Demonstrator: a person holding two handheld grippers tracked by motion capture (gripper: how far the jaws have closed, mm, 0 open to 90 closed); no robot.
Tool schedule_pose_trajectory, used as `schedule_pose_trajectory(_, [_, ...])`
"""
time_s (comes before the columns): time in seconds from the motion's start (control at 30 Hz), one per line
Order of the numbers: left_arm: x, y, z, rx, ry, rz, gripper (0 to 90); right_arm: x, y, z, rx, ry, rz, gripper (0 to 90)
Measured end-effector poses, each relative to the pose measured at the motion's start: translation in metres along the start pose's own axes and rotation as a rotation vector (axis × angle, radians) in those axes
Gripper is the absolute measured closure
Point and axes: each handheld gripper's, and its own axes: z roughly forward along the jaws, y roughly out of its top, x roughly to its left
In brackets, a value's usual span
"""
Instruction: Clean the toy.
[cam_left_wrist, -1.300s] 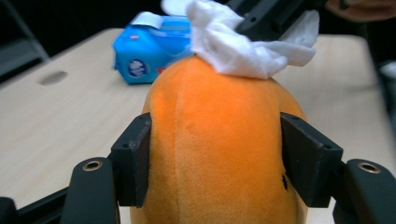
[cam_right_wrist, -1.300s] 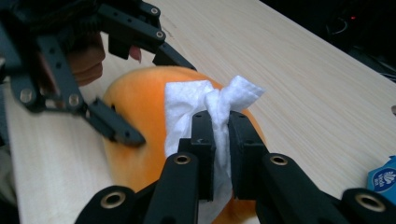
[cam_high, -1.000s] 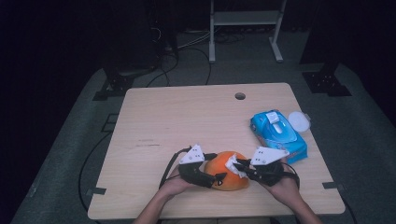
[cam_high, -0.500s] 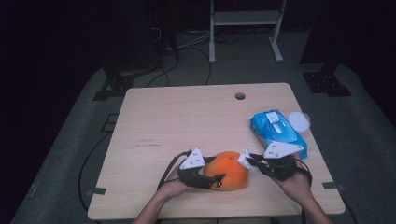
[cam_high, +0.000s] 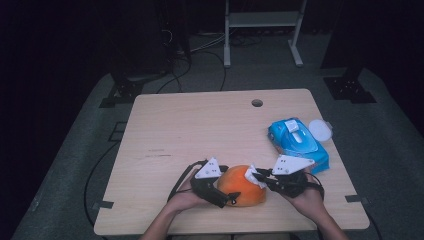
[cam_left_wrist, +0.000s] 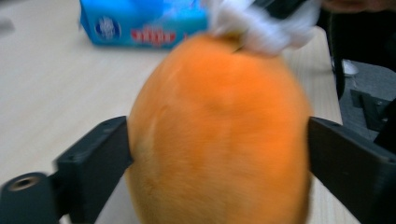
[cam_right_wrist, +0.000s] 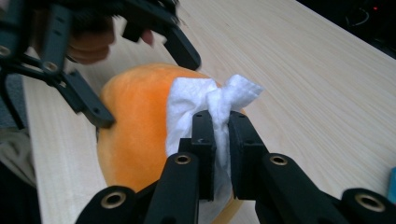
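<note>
**Wiping the orange ball: steady on the left, rub on the right**

While the left tool (cam_high: 226, 196) straddles the orange ball (cam_high: 243, 186) at the near edge of the desk (cam_high: 200, 125), its jaws have just been opening and now stand wide. In the left gripper view each jaw sits right at a flank of the ball; whether they press on it I cannot tell for sure, so the hold looks loose at best. The ball rests on the desk between the two hands, a little right of the middle.

To its right, the right tool (cam_high: 256, 176) has its jaws pinched tight on a bunched white wipe (cam_right_wrist: 205, 105), which lies against the ball's upper right side.

The step in hand looks like wiping the ball's surface. To do it well, the left tool should close enough to stop the ball rolling before the right one rubs. Strokes should be short, with the wipe kept flat to the fuzzy skin. Press lightly, lest the ball squirt out toward the blue wipes pack (cam_high: 297, 144) at the far right.
</note>
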Motion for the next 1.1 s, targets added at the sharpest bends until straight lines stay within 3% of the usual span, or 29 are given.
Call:
schedule_pose_trajectory(0.07, [-0.002,-0.003,0.001,-0.022,0.007,0.017,17.0,-0.001,-0.001,-0.002,0.008,-0.021,-0.009,81.1])
schedule_pose_trajectory(0.17, [-0.003,0.0,-0.002,-0.026,0.019,0.027,24.7,-0.013,-0.007,-0.007,0.0,-0.026,0.03,81.1])
schedule_pose_trajectory(0.3, [-0.004,-0.002,-0.003,-0.034,0.021,0.05,25.0,-0.026,-0.016,-0.015,0.0,-0.056,0.079,81.1])
schedule_pose_trajectory(0.43, [-0.008,0.0,0.002,-0.052,0.028,0.069,29.3,-0.026,-0.016,-0.016,-0.01,-0.048,0.104,81.3])
schedule_pose_trajectory(0.53, [-0.015,0.003,0.006,-0.048,0.045,0.115,30.1,-0.016,-0.007,-0.008,-0.015,-0.036,0.063,81.4])
schedule_pose_trajectory(0.63, [-0.016,0.0,0.002,-0.045,0.049,0.133,30.2,-0.009,-0.003,-0.006,-0.023,-0.02,0.036,81.4])
schedule_pose_trajectory(0.77, [-0.012,-0.002,-0.002,-0.049,0.04,0.121,30.4,-0.012,-0.008,-0.01,-0.02,-0.004,0.053,81.3])
schedule_pose_trajectory(0.97, [-0.01,-0.003,-0.002,-0.055,0.038,0.108,30.6,-0.025,-0.019,-0.017,0.016,-0.044,0.082,81.4])
schedule_pose_trajectory(1.1, [-0.014,0.001,0.003,-0.062,0.054,0.122,30.2,-0.019,-0.012,-0.015,-0.015,-0.015,0.076,81.3])
